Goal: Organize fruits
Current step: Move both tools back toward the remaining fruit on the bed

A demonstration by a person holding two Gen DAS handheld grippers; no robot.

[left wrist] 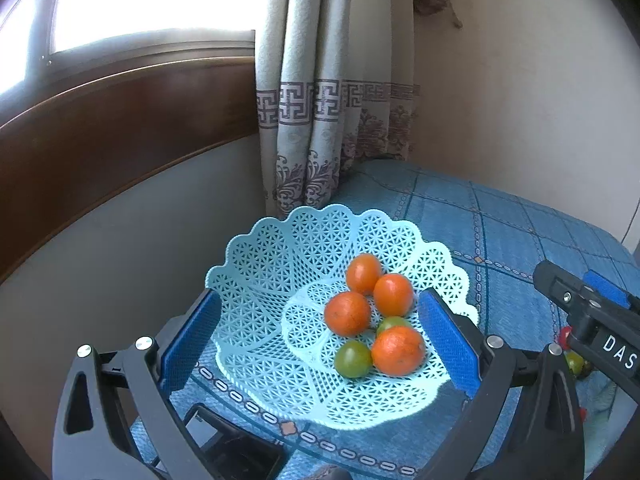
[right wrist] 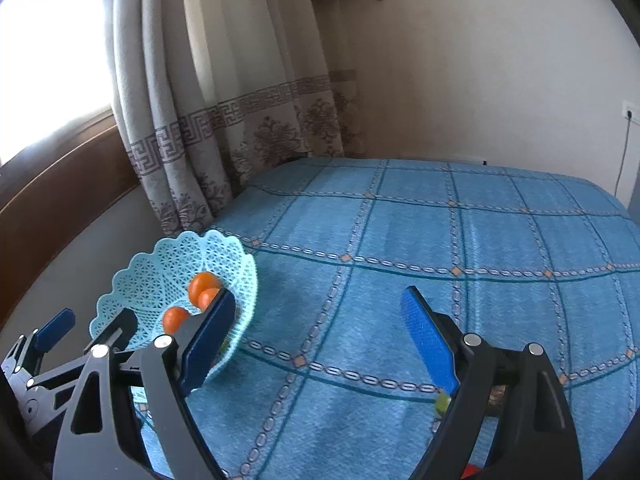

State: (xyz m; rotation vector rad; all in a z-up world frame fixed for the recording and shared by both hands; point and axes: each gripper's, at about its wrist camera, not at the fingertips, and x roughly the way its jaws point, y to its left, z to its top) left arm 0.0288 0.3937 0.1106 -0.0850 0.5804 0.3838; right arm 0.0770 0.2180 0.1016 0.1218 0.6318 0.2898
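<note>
- Near the curtain-side corner of a blue checked bedspread (right wrist: 400, 240), a pale blue lattice plastic basket (left wrist: 280, 256) with a scalloped rim sits close to the bed's edge; open cloth stretches away on its other side.
- Four orange round fruits (left wrist: 347, 313) and two green ones (left wrist: 353, 358) cluster, touching, in the basket's bottom.
- Left tool (left wrist: 320, 344), jaws spread wide, straddles the basket and grips nothing.
- Right tool (right wrist: 320, 340), likewise released, hangs over bare cloth, one blue pad (right wrist: 208, 344) just beside the basket rim.

Daylight floods from the blown-out window (left wrist: 140, 4) at far left; fisheye bending and dark vignetting at edges.
</note>
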